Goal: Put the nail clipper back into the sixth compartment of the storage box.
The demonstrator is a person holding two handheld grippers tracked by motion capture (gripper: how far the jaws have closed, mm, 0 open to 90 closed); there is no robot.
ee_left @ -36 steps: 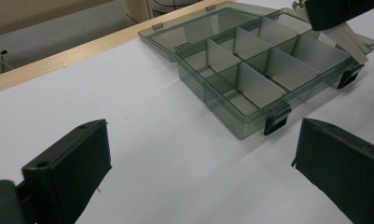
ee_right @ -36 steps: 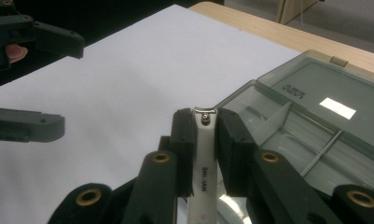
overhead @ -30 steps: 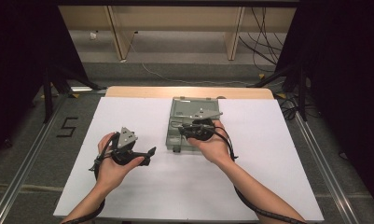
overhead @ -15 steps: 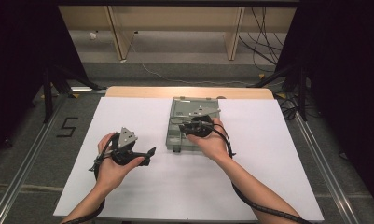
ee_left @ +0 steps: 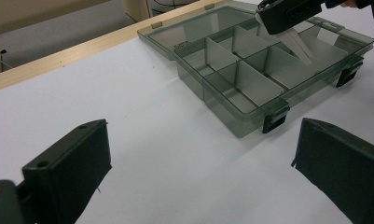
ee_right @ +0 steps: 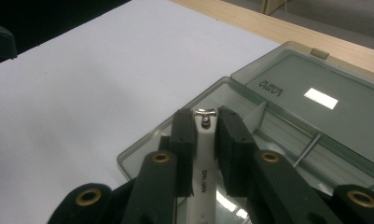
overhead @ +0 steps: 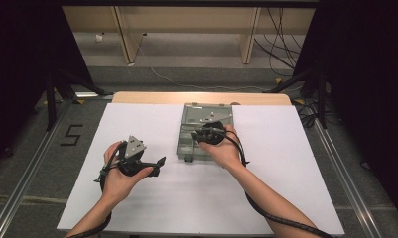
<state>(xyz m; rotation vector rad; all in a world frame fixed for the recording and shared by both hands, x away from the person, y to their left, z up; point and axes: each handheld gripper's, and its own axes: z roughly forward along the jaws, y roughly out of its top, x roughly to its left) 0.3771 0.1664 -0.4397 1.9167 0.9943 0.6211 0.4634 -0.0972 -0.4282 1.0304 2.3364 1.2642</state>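
Observation:
A smoky clear compartment box (overhead: 186, 141) lies open in the middle of the white table, its lid (overhead: 206, 113) flat behind it. My right gripper (overhead: 200, 135) hovers over the box, shut on a white nail clipper (ee_right: 204, 140) with a metal tip. In the left gripper view the nail clipper (ee_left: 299, 44) slants down from the right gripper (ee_left: 287, 14) toward a far compartment of the box (ee_left: 240, 84). The dividers form several compartments, and those I can see hold nothing. My left gripper (overhead: 158, 167) rests open left of the box, nothing between its jaws.
White paper (overhead: 286, 163) covers the table, with a wooden edge (overhead: 152, 97) along the far side. Two black latches (ee_left: 274, 122) stick out of the box's front wall. Cables trail from both grippers along the forearms.
My right gripper has edged slightly farther over the box with the clipper still in it. The left gripper has stayed put.

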